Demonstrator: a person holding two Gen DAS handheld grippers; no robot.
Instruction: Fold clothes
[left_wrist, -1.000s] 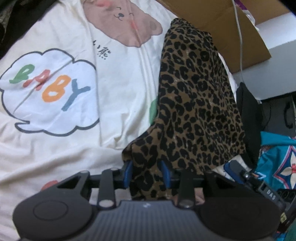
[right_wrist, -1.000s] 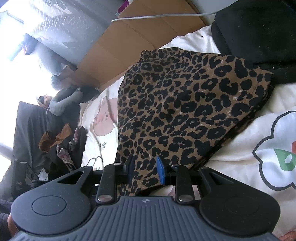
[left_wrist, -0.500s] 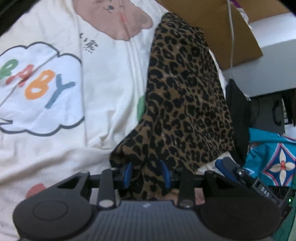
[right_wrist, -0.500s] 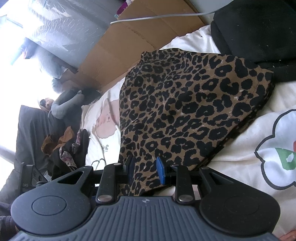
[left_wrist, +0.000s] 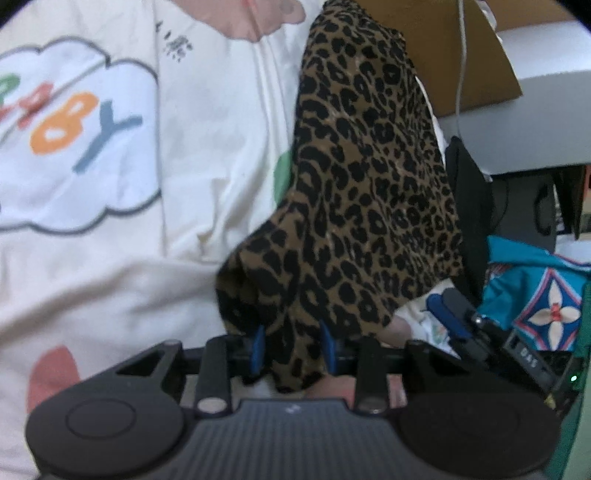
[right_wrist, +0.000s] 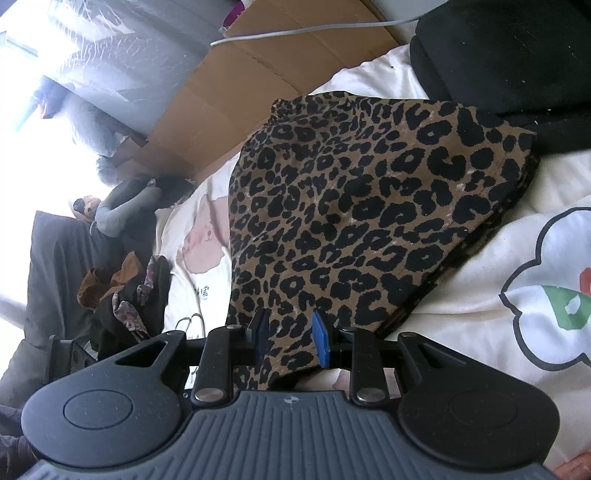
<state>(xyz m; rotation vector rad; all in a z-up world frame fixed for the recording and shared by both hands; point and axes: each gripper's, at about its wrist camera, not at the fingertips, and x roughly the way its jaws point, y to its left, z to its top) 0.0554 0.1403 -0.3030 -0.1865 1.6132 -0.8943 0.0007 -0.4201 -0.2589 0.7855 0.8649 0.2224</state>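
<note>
A leopard-print garment (left_wrist: 369, 184) lies folded on a cream cartoon-print sheet (left_wrist: 110, 240), stretching away from both grippers. My left gripper (left_wrist: 293, 349) has the garment's near corner bunched between its blue pads, and its jaws are closing on the cloth. In the right wrist view the same garment (right_wrist: 369, 206) spreads flat, with my right gripper (right_wrist: 290, 338) shut on its near edge. The right gripper's blue fingers (left_wrist: 443, 314) also show at the lower right of the left wrist view, beside the garment's other near corner.
Brown cardboard (right_wrist: 258, 92) with a grey cable across it lies beyond the garment. A black garment (right_wrist: 517, 55) sits at its far right corner. A teal patterned cloth (left_wrist: 535, 295) is at the right. A pile of dark clothes (right_wrist: 125, 295) lies to the left.
The left wrist view has swung, so the sheet's print slid left and the garment stands nearer the centre; its held corner looks more bunched. The right gripper has stayed put.
</note>
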